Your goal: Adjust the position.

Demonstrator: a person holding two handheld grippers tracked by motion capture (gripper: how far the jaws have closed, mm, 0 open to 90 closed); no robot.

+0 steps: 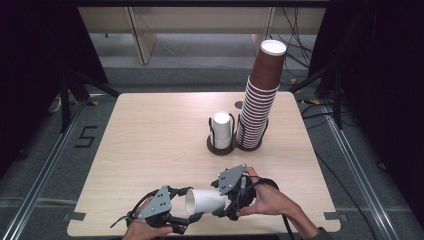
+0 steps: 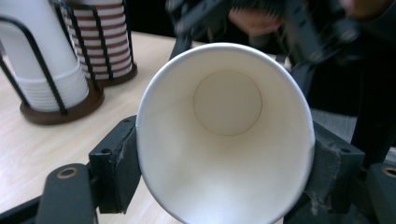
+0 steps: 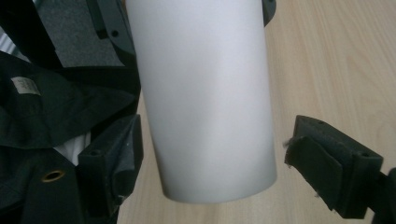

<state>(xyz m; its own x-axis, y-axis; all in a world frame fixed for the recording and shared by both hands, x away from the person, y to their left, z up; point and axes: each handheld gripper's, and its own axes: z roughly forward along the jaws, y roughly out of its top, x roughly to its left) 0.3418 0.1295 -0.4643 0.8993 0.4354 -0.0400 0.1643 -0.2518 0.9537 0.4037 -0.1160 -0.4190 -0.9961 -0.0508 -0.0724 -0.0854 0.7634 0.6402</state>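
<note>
A white paper cup lies on its side in the air above the table's front edge, with its mouth toward the left. My left gripper is shut on its rim. In the left gripper view the cup's empty inside faces the camera and both pads press its sides. My right gripper is open around the cup's base end. In the right gripper view the cup hangs between the pads, with a narrow gap on each side.
A black wire holder with a stack of upturned white cups stands right of the table's middle. Beside it a tall leaning stack of brown cups stands in a second holder. The light wooden table ends just below the grippers.
</note>
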